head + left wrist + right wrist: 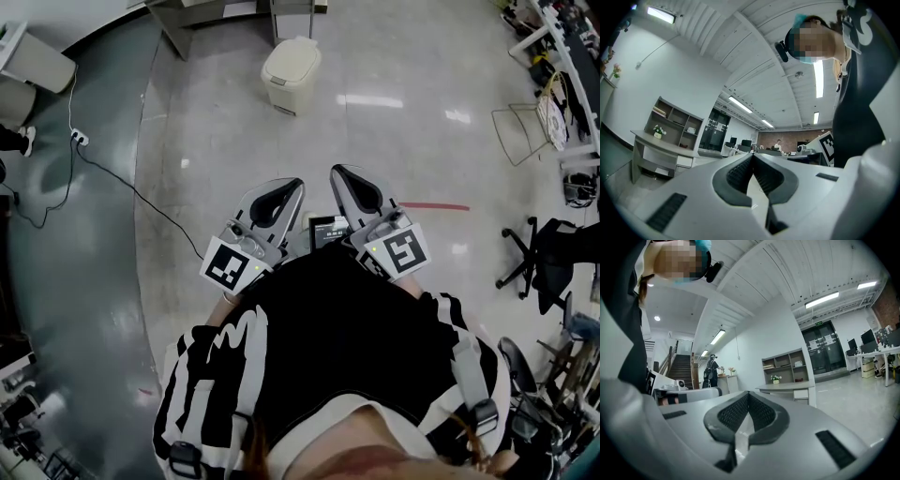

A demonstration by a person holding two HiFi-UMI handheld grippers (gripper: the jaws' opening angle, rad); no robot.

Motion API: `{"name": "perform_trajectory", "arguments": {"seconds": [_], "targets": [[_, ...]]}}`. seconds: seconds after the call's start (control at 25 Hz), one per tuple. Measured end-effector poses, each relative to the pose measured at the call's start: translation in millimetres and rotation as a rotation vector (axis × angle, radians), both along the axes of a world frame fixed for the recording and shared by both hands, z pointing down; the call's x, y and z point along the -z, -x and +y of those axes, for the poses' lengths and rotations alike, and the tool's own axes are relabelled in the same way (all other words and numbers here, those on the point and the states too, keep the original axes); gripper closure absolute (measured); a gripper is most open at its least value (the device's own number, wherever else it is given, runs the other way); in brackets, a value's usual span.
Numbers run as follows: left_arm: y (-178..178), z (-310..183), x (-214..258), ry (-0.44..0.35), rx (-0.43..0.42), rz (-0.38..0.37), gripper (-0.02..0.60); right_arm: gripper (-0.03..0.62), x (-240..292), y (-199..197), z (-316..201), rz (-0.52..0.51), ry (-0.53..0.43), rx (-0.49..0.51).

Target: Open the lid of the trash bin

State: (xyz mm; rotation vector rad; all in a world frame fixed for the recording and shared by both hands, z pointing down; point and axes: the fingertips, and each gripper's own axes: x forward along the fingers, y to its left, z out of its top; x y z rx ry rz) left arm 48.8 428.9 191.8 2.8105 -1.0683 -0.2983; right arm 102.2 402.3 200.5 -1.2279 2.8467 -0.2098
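A cream trash bin (291,73) with its lid down stands on the pale floor well ahead of me, in the head view only. My left gripper (296,185) and right gripper (336,172) are held close to the person's chest, side by side, far short of the bin. Both point forward and slightly up. In the left gripper view, the left gripper (753,155) has its ribbed pads pressed together with nothing between them. The right gripper (748,393) looks the same in its own view, with its pads meeting at the tip. Neither gripper view shows the bin.
A black cable (122,183) runs across the floor from a power strip (79,138) at the left. A wire rack (525,131) and an office chair (544,258) stand at the right. A grey shelf desk (661,140) is ahead, with a red tape line (436,205) on the floor.
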Motion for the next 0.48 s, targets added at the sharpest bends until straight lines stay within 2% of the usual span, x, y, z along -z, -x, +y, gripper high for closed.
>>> {"name": "perform_trajectory", "arguments": {"seconds": [0.48], "targets": [[-8.3,-70.2,0.9,-0.001,0.027,-0.007,0.577,0.589,0.0,-9.7,-72.5,-0.010,0.009,0.018]]}}
